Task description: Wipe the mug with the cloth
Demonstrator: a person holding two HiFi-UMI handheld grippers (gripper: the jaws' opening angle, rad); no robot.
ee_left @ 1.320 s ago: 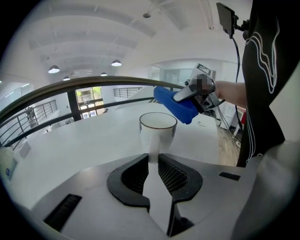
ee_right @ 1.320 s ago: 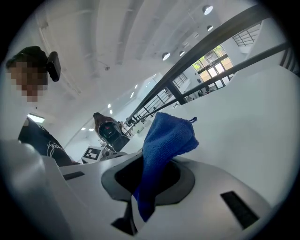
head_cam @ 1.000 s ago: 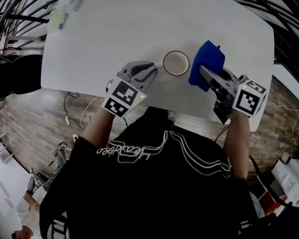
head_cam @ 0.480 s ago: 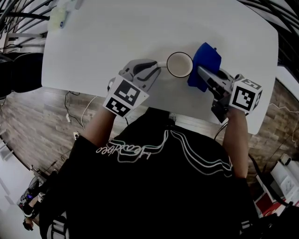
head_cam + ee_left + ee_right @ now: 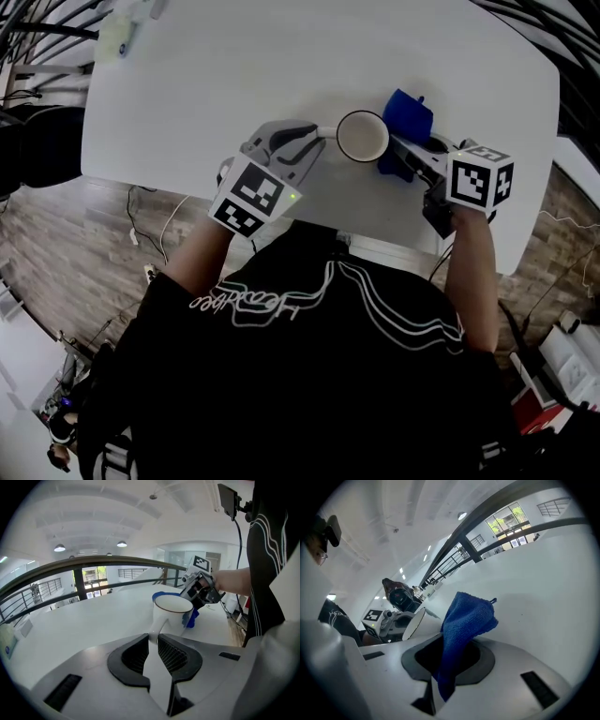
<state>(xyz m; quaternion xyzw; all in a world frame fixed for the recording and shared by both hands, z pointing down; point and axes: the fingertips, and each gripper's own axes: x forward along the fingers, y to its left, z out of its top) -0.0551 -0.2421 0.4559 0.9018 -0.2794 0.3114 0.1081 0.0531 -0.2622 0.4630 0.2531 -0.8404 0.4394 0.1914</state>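
Item: white ceramic mug (image 5: 362, 136), upright on the white desk (image 5: 234, 75), handle clamped by the left gripper (image 5: 153, 639); blue microfibre cloth (image 5: 464, 620), pinched in the right gripper (image 5: 398, 150), is held just beside its wall, pressing and rubbing judged due next.

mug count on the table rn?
1. The white mug stands near the table's near edge. Its handle is in the left gripper's jaws, and the blue cloth held by the right gripper is beside it. None seems hidden.
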